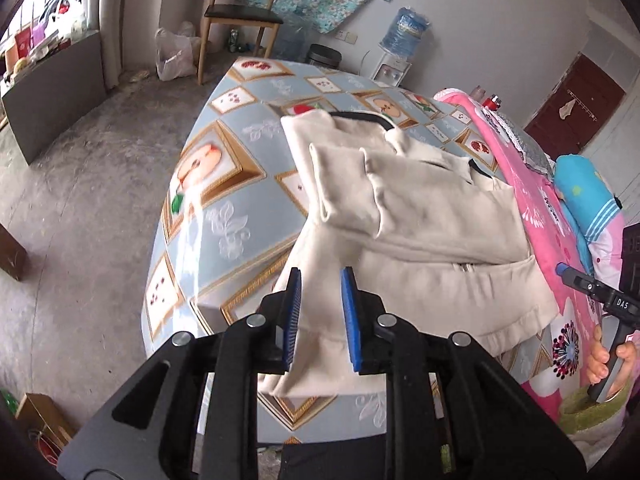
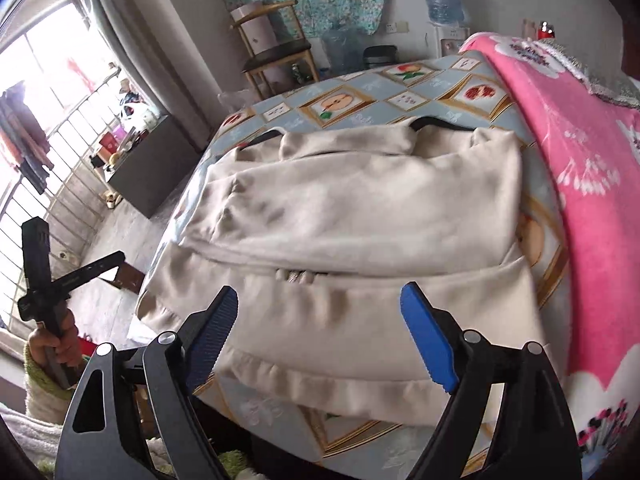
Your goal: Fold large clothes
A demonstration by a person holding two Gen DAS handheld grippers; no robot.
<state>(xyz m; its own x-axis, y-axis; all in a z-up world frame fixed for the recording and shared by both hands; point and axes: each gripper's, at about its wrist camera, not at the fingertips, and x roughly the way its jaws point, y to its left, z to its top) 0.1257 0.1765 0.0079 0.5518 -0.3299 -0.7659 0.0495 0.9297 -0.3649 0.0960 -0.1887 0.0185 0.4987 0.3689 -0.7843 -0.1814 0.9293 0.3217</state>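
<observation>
A cream zip-up jacket [image 1: 420,216] lies on the table with both sleeves folded across its chest and a dark collar lining at the far end. In the left wrist view my left gripper [image 1: 322,280] hovers over the jacket's near left hem corner. Its blue pads stand a narrow gap apart, and the cloth shows between them without being pinched. In the right wrist view my right gripper [image 2: 319,289] stands wide open above the jacket [image 2: 360,200], near the hem, with nothing held. Each gripper also shows in the other's view, in a person's hand [image 1: 608,356].
The table [image 1: 224,216] wears a pale blue cloth with framed fruit pictures. A pink blanket [image 2: 580,168] covers its right side. Beyond stand a wooden chair [image 1: 236,20], a water dispenser [image 1: 404,36] and a dark bin [image 1: 324,56]. A grey cabinet [image 1: 56,92] is left.
</observation>
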